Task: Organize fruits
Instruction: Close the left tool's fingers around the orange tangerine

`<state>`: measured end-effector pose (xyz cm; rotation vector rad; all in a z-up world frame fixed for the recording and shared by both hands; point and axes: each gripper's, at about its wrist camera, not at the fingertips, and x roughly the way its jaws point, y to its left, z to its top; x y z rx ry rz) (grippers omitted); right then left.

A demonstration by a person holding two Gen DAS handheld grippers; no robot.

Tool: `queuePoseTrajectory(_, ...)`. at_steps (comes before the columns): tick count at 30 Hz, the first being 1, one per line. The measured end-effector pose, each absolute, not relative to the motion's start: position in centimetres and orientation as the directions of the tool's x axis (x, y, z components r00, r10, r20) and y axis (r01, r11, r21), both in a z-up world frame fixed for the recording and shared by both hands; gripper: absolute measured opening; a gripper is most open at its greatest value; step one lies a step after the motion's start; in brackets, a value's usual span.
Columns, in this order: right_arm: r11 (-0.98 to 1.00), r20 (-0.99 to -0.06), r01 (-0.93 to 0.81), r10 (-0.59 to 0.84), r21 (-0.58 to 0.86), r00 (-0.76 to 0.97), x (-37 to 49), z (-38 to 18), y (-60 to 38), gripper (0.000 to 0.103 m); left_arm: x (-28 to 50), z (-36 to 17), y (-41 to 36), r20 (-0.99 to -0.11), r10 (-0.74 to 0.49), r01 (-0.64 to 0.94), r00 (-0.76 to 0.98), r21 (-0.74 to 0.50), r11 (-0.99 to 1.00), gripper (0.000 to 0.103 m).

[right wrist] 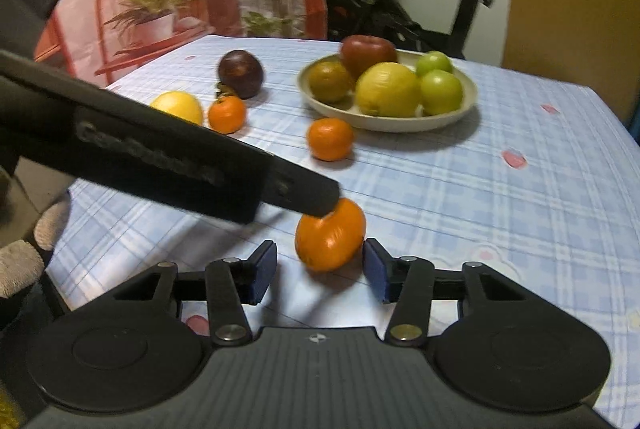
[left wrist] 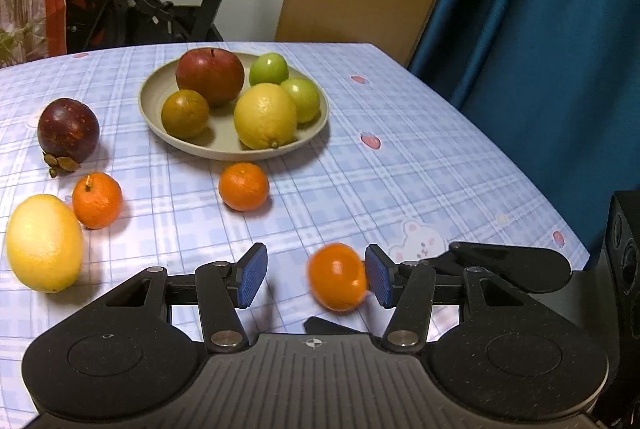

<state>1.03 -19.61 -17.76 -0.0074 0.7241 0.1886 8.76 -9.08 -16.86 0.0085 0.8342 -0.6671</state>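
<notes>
Here, in the left wrist view, a small orange (left wrist: pixel 338 277) is seen blurred near the near edge of the tabletop (left wrist: pixel 420 157), just against the right pad of the left hand-held gripper (left wrist: pixel 316 275). The left pad stands well clear of it, so the jaws are partly open and nothing is held. A plate (left wrist: pixel 316 125) of fruit sits toward the far edge, with two more oranges, a lemon and a dark purple fruit loose to the left of it.

In the right wrist view, the same orange (right wrist: pixel 331 235) is found between the pads of the right hand-held gripper (right wrist: pixel 320 271), closer to the right pad; a gap shows on the left side, and contact on the right cannot be made out. These jaws are also partly open, with no grip made. A finger of the other gripper crosses from the left and appears to rest on top of the fruit.

The orange is judged light, round and fairly firm, with a smooth skin, so it is likely to roll or slip. It would best be taken across its widest middle, with gentle pressure, to avoid bruising.
</notes>
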Motion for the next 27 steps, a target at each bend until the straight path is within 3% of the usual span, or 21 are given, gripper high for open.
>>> queuePoseTrajectory(18,0.979,-0.619,-0.174,0.201,0.104,0.759,1.4,-18.1,-20.3,0.051,9.4,-18.1,-9.2,-0.712,-0.544,0.525,0.444,-0.285,0.802,0.055)
queuePoseTrajectory(23,0.979,-0.605,-0.171,0.204,0.114,0.77,1.7,-18.3,-20.4,0.052,9.6,-18.4,-9.1,-0.711,-0.549,0.515,0.439,-0.302,0.802,0.05)
queuePoseTrajectory(27,0.978,-0.594,-0.175,0.209,0.116,0.777,1.9,-18.5,-20.3,0.052,9.8,-18.6,-9.2,-0.708,-0.559,0.513,0.431,-0.318,0.798,0.04)
